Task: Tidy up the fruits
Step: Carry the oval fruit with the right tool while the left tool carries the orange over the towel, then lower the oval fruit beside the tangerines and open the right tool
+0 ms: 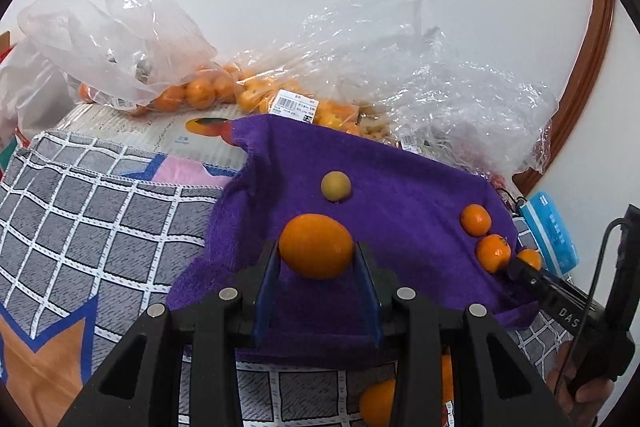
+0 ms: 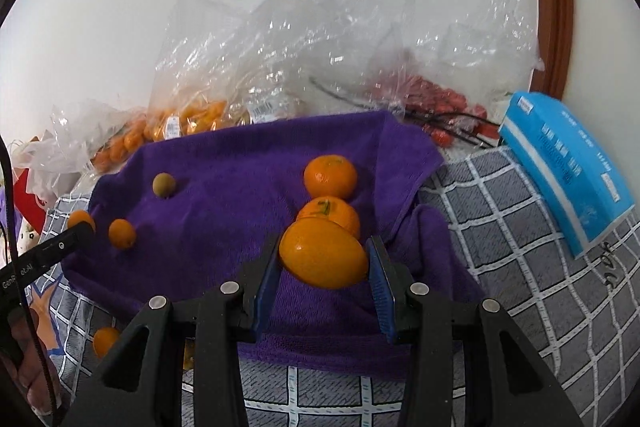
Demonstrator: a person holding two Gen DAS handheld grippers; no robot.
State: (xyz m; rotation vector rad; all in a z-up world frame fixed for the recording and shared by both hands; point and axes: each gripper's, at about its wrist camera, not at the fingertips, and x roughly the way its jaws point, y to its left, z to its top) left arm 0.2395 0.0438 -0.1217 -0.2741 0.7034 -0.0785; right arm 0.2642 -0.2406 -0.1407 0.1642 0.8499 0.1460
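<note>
Each clamped on a kumquat, the left gripper (image 1: 316,259) and right gripper (image 2: 323,259) hovered over the purple towel (image 1: 400,187), apparently mid-placement; next, each kumquat probably needed setting down beside the tangerines (image 2: 330,175).

Both wrist views close, angled down, sharing purple towel (image 1: 400,195).

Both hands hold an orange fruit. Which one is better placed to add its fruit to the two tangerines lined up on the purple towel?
Right. The right gripper holds its oval fruit directly beside the two tangerines. The left gripper holds its orange across the purple towel, nearer the greenish fruit.
</note>
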